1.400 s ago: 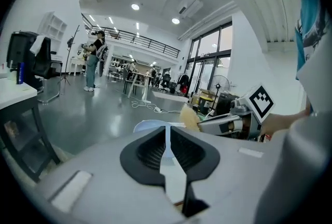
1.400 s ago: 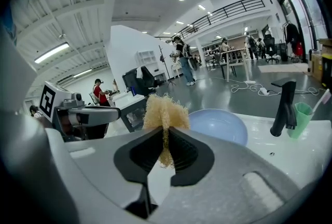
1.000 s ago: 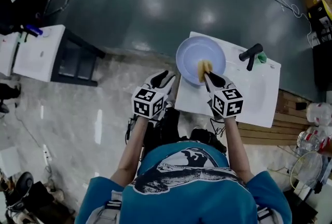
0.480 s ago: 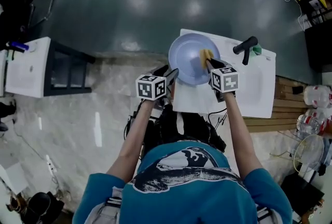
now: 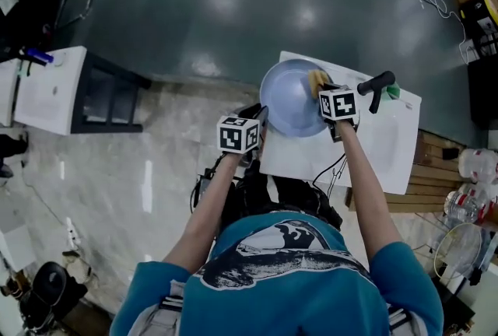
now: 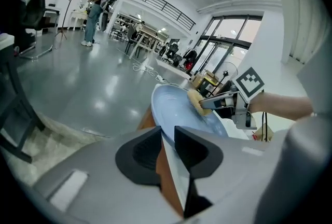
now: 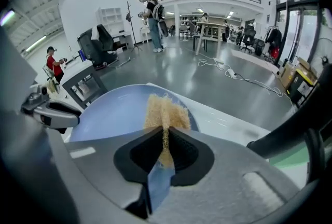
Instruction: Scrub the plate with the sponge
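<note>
White glossy worktop [image 5: 389, 141]: round, smooth pale-blue plate [image 5: 286, 105] tilted at its left edge, rim nipped by left gripper [image 6: 167, 139], jaws just closing; right gripper [image 7: 165, 141] pinches fibrous tan sponge [image 7: 166, 110] against the plate.

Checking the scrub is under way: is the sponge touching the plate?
Touching. The left gripper view shows the sponge, pinched in the right hand-held gripper, pressed flat against the plate.

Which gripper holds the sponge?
The right gripper: its jaws pinch the yellow sponge, which rests on the blue plate. The left gripper has just been closing its jaws on the plate's rim.
</note>
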Motion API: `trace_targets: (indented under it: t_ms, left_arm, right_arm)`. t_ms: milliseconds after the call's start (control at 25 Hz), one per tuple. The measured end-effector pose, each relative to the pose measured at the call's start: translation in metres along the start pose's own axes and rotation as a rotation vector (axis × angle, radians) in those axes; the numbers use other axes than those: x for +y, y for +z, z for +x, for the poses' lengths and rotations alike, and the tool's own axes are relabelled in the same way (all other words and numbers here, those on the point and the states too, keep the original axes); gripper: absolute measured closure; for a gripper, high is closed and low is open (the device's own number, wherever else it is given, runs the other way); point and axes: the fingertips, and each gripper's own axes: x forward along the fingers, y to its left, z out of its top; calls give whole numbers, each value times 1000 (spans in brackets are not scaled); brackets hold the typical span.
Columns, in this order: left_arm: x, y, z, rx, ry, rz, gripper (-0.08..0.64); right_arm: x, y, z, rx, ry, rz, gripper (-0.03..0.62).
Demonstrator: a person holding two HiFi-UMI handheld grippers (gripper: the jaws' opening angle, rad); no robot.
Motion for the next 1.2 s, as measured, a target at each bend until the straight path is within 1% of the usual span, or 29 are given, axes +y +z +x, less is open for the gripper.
trace_targets:
  t_ms: [120,200,280,440,480,600,640,680,800,880,960,1080,1200]
  left_arm:
    - [-2,1,2,-2,20,19,472]
    - [-5,1,3,3,29,44,469]
    - [-6,1,3,5,39,53,465]
    - [-4,0,1,-20,50,-7,471]
    - [-4,-1,0,-24,56,-16,472]
    - [-5,-1,0,-30,77,-27,474]
    - [-5,0,0,-34,84,-37,476]
    - [-4,0,0,-39,89,-52,477]
    - [-1,0,-1,-62,107,-117,486]
    - [1,0,-1,-77,122,-163,492]
    - [4,0,-1,-91,136,-206,499]
    - [9,2,0,-107,160,-258,509]
    - [10,5,3,-116,179,-274,515]
  right_arm:
    - [-5,-3,14,63,-28,-55,561]
    - [-7,0,20,77,-41,-74,561]
    - [-5,6,24,76,-48,-94,561]
    - [12,21,34,59,-37,-159,561]
    - [19,22,36,61,-25,-174,561]
    - [46,9,43,120,32,-201,561]
    - [55,9,44,123,46,-225,561]
    - [64,13,43,108,60,-259,561]
    - [94,32,37,15,109,-388,561]
    - [109,28,33,7,140,-446,561]
    - [120,16,29,20,161,-491,561]
    - [130,-1,23,45,191,-528,561]
    - [142,-17,12,66,254,-528,561]
